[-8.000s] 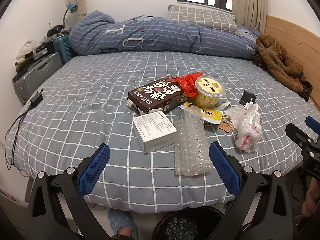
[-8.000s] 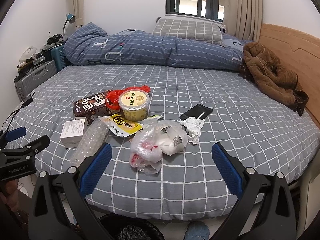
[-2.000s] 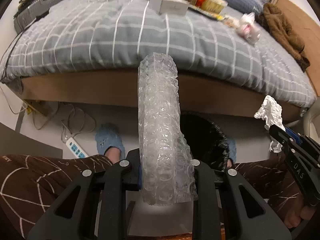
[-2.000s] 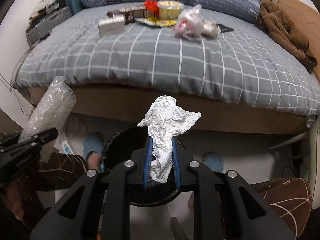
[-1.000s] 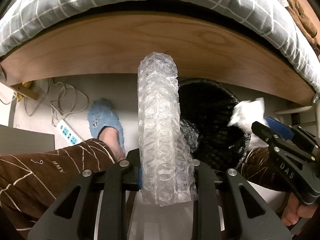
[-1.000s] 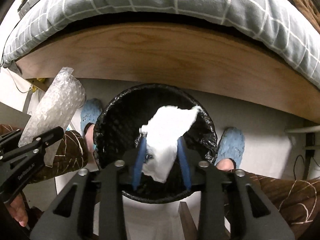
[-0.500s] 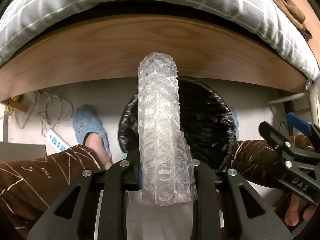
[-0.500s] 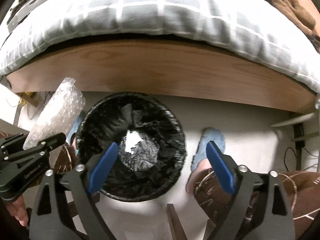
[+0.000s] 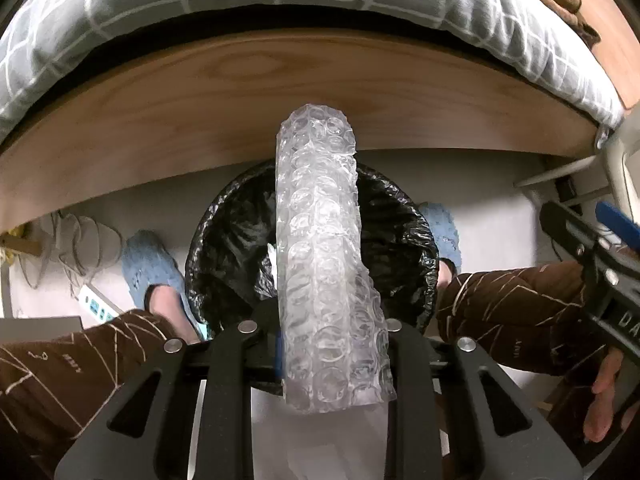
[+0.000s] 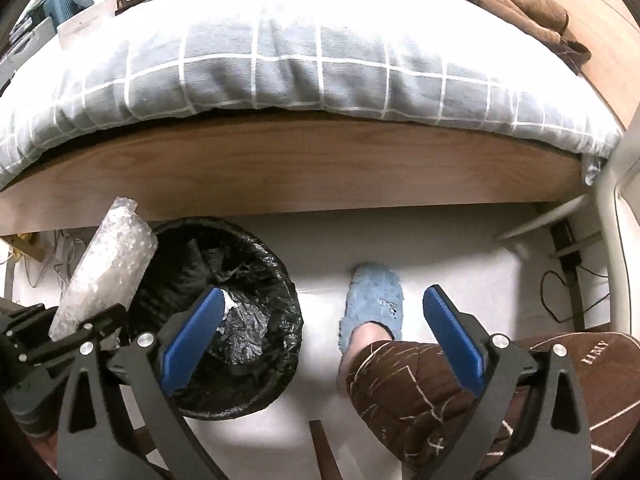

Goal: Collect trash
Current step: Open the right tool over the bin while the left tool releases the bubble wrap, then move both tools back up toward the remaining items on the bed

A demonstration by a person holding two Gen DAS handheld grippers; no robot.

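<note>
A roll of clear bubble wrap (image 9: 320, 260) stands up between the pads of my left gripper (image 9: 332, 342). The jaws are starting to open, and the pads still press on the roll. It hangs over the black-lined trash bin (image 9: 424, 256) on the floor by the bed. From the right wrist view, the bubble wrap (image 10: 108, 264) and left gripper (image 10: 92, 324) sit at the bin's (image 10: 288, 280) left rim. My right gripper (image 10: 320, 308) is still opening wide, with nothing between its blue pads. It hovers right of the bin. The crumpled white paper (image 10: 230, 302) lies inside the bin.
The wooden bed frame (image 10: 304, 168) and grey checked cover (image 10: 320, 52) overhang the bin. A white box (image 10: 86, 20) and other trash lie on the bed. The person's blue slippers (image 10: 374, 300) and brown-trousered legs (image 10: 420, 392) flank the bin. A power strip (image 9: 96, 304) and cables lie left.
My right gripper opened and dropped the white paper into the bin, then moved right and up. My left gripper carried the bubble wrap rightward until it was centred over the bin.
</note>
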